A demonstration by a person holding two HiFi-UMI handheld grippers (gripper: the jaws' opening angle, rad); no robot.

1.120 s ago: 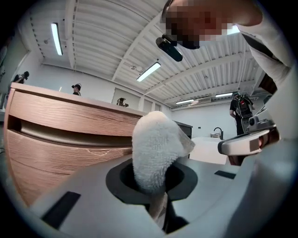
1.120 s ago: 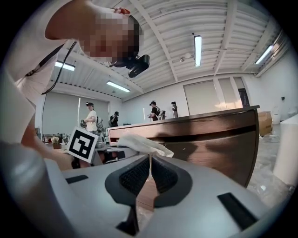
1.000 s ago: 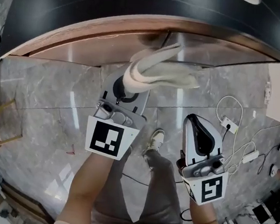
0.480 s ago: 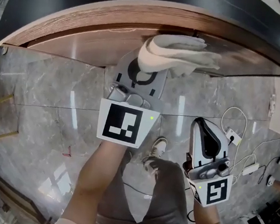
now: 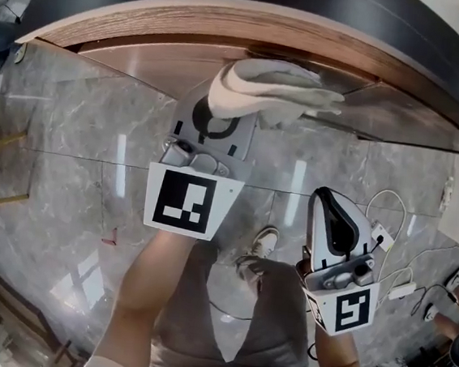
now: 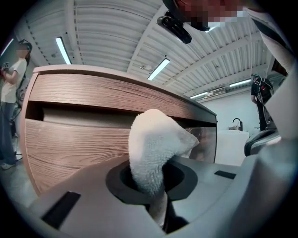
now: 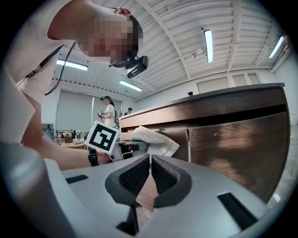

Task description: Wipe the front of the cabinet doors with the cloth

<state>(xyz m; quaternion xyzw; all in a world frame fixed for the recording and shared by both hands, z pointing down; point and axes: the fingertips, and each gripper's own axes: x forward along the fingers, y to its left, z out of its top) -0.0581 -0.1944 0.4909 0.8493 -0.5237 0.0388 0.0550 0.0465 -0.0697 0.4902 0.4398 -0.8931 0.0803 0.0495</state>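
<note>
1. A grey stone-look floor runs up to the cabinet doors, which are wood-grained and sit under a dark countertop.
2. My left gripper has its jaws clamped on the cloth. A white towelling wad rises straight out of the grip.
3. My right gripper has its jaws drawn together with nothing between them. It hangs low, well away from the doors and beside the person's leg.
4. The cloth sits at the top edge of the doors, just under the countertop lip. It looks pressed against the front, though from this steep angle I can't be sure of full contact.
5. To wipe well, I'd push the wad flat so towelling meets the wood, not the gripper body. Then I'd sweep in level, overlapping passes from the top strip downward, holding steady pressure. I'd watch the seam where the wood door meets the glossier panel to the right, since the loose end could snag there.
6. The cloth leaves the jaws toward the cabinet, then folds over. Its long axis lies roughly along the door's top edge, with the free end pointing to my right.
</note>
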